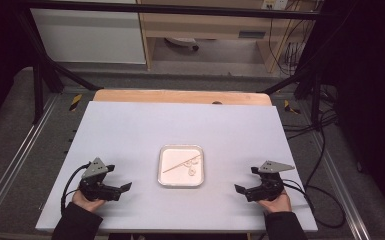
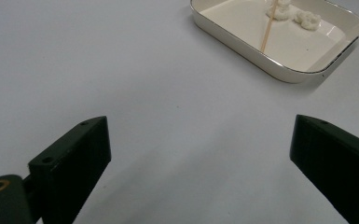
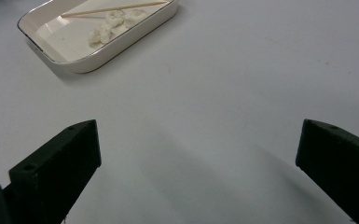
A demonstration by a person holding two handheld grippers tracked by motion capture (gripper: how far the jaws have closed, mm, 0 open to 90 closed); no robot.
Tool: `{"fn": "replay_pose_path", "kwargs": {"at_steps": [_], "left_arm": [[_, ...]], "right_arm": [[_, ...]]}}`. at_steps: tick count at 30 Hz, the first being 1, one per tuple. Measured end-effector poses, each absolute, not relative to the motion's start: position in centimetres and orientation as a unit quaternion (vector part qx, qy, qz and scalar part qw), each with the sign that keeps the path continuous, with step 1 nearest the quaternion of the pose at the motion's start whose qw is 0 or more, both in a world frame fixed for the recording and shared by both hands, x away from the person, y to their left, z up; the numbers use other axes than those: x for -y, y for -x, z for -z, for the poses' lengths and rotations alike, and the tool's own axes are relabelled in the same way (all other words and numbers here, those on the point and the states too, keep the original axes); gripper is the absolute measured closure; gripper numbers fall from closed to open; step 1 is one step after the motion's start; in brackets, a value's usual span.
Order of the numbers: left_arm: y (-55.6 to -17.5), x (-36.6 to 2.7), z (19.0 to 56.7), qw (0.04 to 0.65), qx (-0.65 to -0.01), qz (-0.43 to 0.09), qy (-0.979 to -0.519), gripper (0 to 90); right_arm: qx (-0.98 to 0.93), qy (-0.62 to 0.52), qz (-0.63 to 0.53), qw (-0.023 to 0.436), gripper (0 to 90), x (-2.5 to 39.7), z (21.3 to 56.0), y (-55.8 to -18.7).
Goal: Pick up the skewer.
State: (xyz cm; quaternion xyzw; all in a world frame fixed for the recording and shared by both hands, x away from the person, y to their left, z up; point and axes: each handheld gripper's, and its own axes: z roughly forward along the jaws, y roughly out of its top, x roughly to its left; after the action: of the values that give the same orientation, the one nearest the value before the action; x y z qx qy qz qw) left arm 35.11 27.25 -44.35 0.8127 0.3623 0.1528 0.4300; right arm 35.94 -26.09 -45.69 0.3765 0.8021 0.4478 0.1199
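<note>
A white table (image 1: 130,135) takes up most of the high view, with a strip of bare wood (image 1: 180,96) showing along its far edge and a dark metal frame (image 1: 45,75) standing around it on a grey floor.

Near the middle of the table, a little toward the person's side, sits a shallow white tray (image 1: 162,172) with rounded corners and a thin metallic rim. It lies between the two hand-held grippers and well apart from each.

The left hand-held gripper (image 1: 121,189) rests low at the near left of the table, held in the person's left hand (image 1: 86,201), a grey three-cornered plate on top and its tips pointing inward toward the tray. In the left gripper view its black jaws stand wide apart with nothing but bare table between them. The right hand-held gripper (image 1: 240,190) mirrors it at the near right, held in the right hand (image 1: 275,204); its jaws are likewise spread wide and hold nothing.

Inside the tray a thin wooden skewer (image 1: 180,164) lies slantwise. A few small white lumps (image 1: 193,169) sit near its farther end; whether they touch the skewer cannot be told.
</note>
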Motion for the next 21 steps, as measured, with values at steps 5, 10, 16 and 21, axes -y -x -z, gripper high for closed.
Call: {"fn": "replay_pose_path", "kwargs": {"at_steps": [5, 10, 16, 21], "left_arm": [[-35.1, -27.1, 44.3, 0.428, -0.36, -0.153, -0.815, 4.9], [-35.3, -26.9, 44.3, 0.426, -0.358, -0.154, -0.816, 4.9], [-35.3, -26.5, 44.1, 0.426, -0.356, -0.155, -0.817, 4.9], [-35.4, -26.0, 44.0, 0.423, -0.353, -0.155, -0.82, 4.9]], "right_arm": [[-0.8, -0.377, -0.451, 0.12, 0.6, 26.1, 45.6, -35.9], [-0.8, -0.376, -0.451, 0.12, 0.6, 26.1, 45.6, -35.9], [-0.801, -0.375, -0.451, 0.122, 0.6, 26.1, 45.6, -35.9], [-0.802, -0.373, -0.45, 0.123, 0.6, 26.1, 45.7, -35.9]]}}
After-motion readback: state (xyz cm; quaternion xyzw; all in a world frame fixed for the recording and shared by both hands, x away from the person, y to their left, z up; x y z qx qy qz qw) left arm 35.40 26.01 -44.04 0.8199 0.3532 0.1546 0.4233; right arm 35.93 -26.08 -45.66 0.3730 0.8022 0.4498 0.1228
